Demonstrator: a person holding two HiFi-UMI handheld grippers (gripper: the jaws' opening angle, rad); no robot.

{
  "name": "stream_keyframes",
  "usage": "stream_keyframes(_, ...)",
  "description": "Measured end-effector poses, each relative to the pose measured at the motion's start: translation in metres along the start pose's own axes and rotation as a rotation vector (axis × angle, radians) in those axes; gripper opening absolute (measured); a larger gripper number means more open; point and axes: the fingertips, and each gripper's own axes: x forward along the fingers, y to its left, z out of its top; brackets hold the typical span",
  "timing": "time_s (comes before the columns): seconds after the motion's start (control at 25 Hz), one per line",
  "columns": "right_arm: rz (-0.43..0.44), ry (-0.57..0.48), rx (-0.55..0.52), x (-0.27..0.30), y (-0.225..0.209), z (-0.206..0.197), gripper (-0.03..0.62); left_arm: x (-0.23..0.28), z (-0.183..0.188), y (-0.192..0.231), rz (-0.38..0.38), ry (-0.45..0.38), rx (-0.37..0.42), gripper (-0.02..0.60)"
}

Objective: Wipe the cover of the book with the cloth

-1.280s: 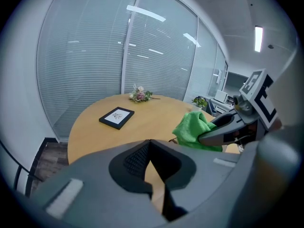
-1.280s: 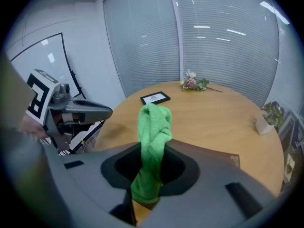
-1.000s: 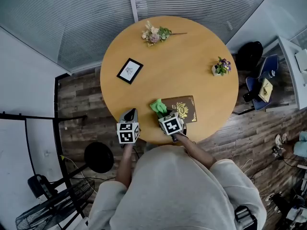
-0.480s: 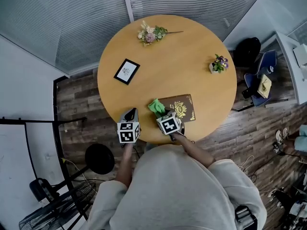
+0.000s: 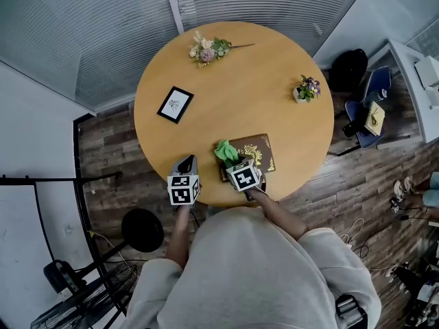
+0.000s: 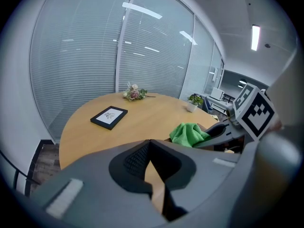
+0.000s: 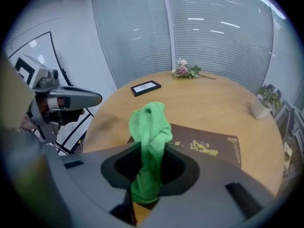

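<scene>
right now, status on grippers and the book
Right gripper shut on green cloth, at the book left edge. Left gripper shut, empty, off the book. Nothing else on the cover.

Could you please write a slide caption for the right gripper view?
Right gripper holds a green cloth in its jaws by a brown book on a round table.
</scene>
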Motion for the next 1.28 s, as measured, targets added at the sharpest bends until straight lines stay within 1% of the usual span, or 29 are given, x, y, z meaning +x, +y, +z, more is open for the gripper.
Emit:
stream_keyframes(0.84,-0.088,-0.004,0.072,-0.025,-0.056,-0.024,0.098,0.024,0.012,-0.039,-0.066,0.011,0.046,0.009)
stream_keyframes(1.28,-0.133,-0.011,0.099,-0.037,-0.083,-0.033,0.097,0.031,0.016,-0.051,-0.089,0.017,0.065,0.009)
